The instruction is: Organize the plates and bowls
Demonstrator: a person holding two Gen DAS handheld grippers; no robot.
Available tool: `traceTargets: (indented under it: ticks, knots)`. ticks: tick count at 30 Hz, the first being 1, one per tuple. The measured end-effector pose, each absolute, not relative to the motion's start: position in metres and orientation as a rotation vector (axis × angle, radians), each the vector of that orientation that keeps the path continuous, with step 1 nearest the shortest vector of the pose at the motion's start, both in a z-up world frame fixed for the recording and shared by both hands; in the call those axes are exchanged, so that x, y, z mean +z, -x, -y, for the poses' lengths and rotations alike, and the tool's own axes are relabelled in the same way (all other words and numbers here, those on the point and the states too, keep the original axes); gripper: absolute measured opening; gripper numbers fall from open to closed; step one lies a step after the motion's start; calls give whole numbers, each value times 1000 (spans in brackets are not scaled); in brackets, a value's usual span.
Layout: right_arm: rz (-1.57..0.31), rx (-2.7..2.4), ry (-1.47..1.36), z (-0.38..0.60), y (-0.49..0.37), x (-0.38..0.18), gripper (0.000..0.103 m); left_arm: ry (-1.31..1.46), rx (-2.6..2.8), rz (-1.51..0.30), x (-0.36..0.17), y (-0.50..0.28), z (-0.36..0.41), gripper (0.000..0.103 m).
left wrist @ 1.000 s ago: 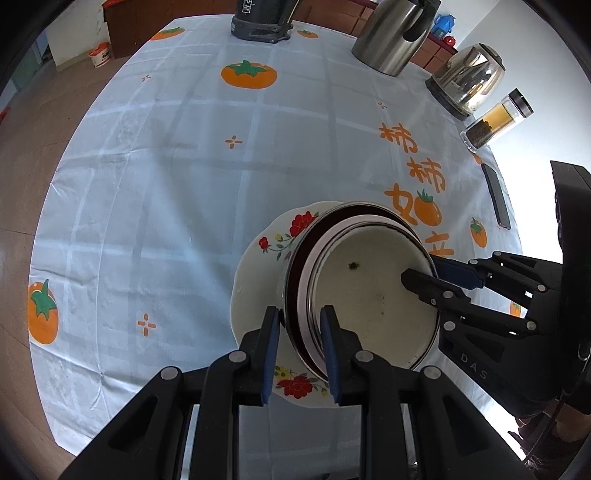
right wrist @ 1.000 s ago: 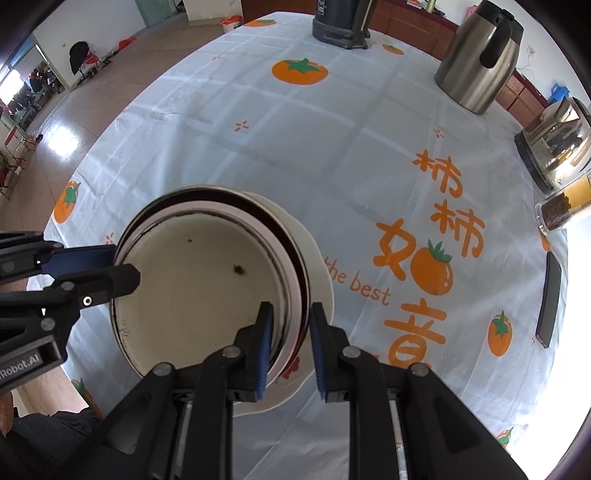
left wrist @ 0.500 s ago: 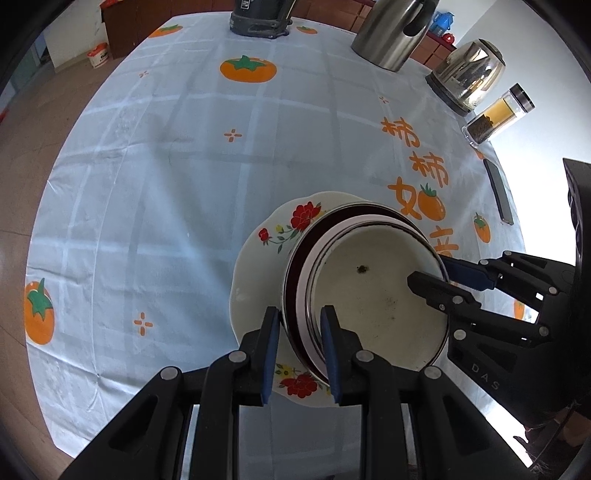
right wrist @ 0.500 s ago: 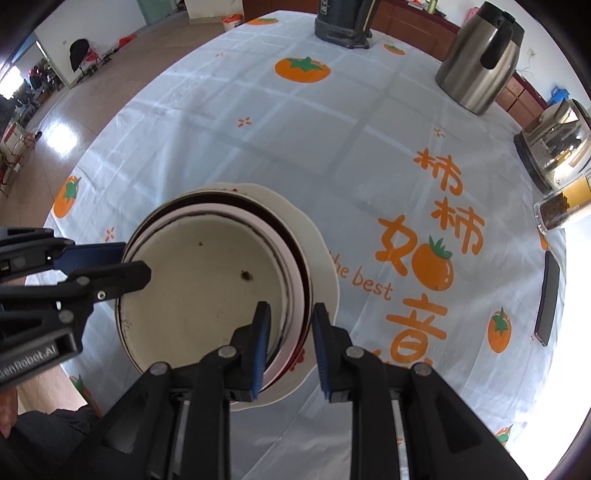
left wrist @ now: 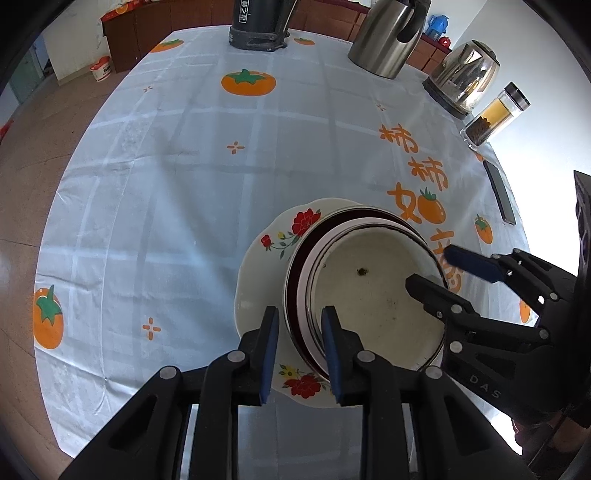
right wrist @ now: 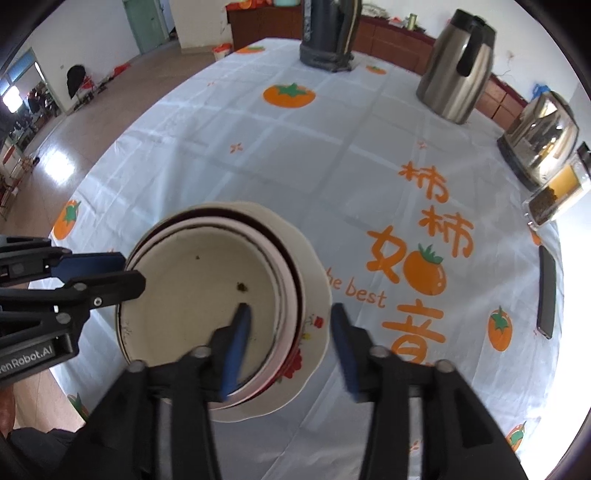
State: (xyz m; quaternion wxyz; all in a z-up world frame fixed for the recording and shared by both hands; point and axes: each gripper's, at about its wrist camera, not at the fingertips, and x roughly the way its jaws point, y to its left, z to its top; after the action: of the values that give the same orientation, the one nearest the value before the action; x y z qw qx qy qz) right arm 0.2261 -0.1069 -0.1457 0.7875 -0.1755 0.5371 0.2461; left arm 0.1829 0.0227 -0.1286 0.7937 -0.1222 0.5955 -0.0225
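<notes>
In the left wrist view, the right gripper (left wrist: 436, 271) at the right edge carries the letters "DAS", and the tablecloth (left wrist: 207, 177) is pale blue-white, printed with orange persimmons and large orange Chinese characters. At its far edge stand a dark appliance (left wrist: 258, 24), a steel jug (left wrist: 388, 37), a kettle (left wrist: 463, 77) and a glass bottle (left wrist: 493, 114), with a phone (left wrist: 499, 192) lying flat near the right edge; brown floor shows at left. The stacked bowls (left wrist: 369, 295) sit on a flowered plate (left wrist: 258, 280) on the cloth. The left gripper (left wrist: 298, 349) straddles the near rim of the bowls, its jaws having just eased apart a little; whether the pads press the rim cannot be told. In the right wrist view, the left gripper (right wrist: 122, 271) reads "enRobot.AI", and the tablecloth (right wrist: 332, 155) shows "he best" beside the characters. A tiled room with a green door lies beyond. The right gripper (right wrist: 288, 332) has just been opening: its jaws stand wide and released, 1 finger inside the stacked bowls (right wrist: 199, 295), the other outside beyond the flowered plate (right wrist: 314, 295) rim, neither pressing.
</notes>
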Motion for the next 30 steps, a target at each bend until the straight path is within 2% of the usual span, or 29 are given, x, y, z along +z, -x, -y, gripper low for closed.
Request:
traceTargets:
  ticks: [2,7,11,13,15,19,21,30]
  knots:
    - [-1134,520,361,110,-225,-139,68,250,-35,-1271,-125,-180,-24,29]
    - [-1039,513,327,121,-209,-107,68,176,-7,-1168,-94,-165,-21,29]
    - [-871,463,302,141,-181,-67,70,90,14,-999,-50,-143,-16,32]
    - [-782,428,271,153,-167,-47,78,57,24,-915,-30,-132,-13,59]
    - [-715,388,239,163,-157,-30,80,36,41,-830,-11,-120,-11,68]
    - [-601,341,208,174,-142,-3,80,27,37,-745,10,-106,-7,68]
    - [-571,332,206,177,-135,5,86,28,31,-729,14,-101,-6,68]
    - [-548,339,198,178,-111,15,86,36,27,-706,20,-85,-2,68]
